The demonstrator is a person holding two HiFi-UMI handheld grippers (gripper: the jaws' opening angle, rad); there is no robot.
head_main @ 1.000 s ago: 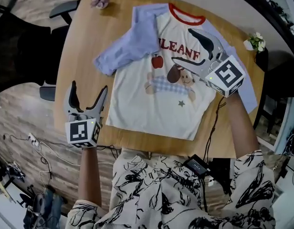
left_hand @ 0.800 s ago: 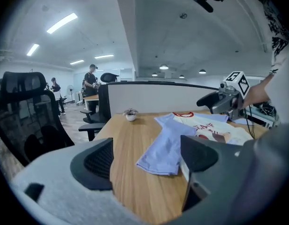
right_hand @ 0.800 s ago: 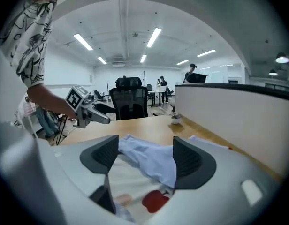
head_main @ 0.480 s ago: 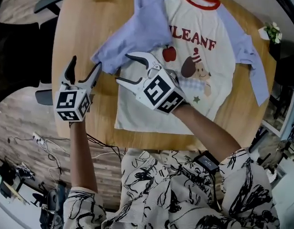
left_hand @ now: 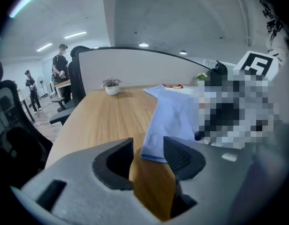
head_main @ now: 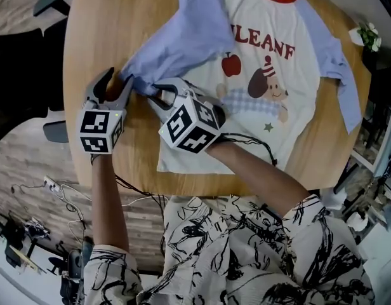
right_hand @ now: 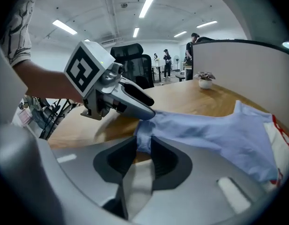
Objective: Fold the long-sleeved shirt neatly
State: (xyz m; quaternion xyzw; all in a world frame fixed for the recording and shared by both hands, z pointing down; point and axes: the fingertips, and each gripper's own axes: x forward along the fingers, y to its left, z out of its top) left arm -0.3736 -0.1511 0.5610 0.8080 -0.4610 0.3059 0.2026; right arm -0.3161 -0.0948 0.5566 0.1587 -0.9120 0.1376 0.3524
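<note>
The long-sleeved shirt [head_main: 265, 62] lies face up and flat on a round wooden table [head_main: 94, 37], its cream body showing a red collar, red lettering, an apple and a dog. 1 pale blue sleeve [head_main: 183, 43] is drawn slantwise away from the body, and its cuff [head_main: 135, 78] rests on bare wood near the table's left edge in the head view. The other sleeve [head_main: 344, 88] trails down the shirt's far side, slightly rumpled. Both grippers meet at that cuff. The right gripper [right_hand: 143, 146] reaches across the shirt's lower body, and its jaws, which have just been closing, stand close together with a bunch of the cuff's cloth pinched between them. The left gripper [left_hand: 149, 149] comes in from the table's edge just beside it. Its jaws have also just been closing, yet a gap of bare wood shows between them; the cuff's corner lies at their tips, against 1 jaw and clear of the other. A small potted plant [left_hand: 111, 85] stands at the table's far end, and a black office chair [right_hand: 135, 62] is behind the table.
</note>
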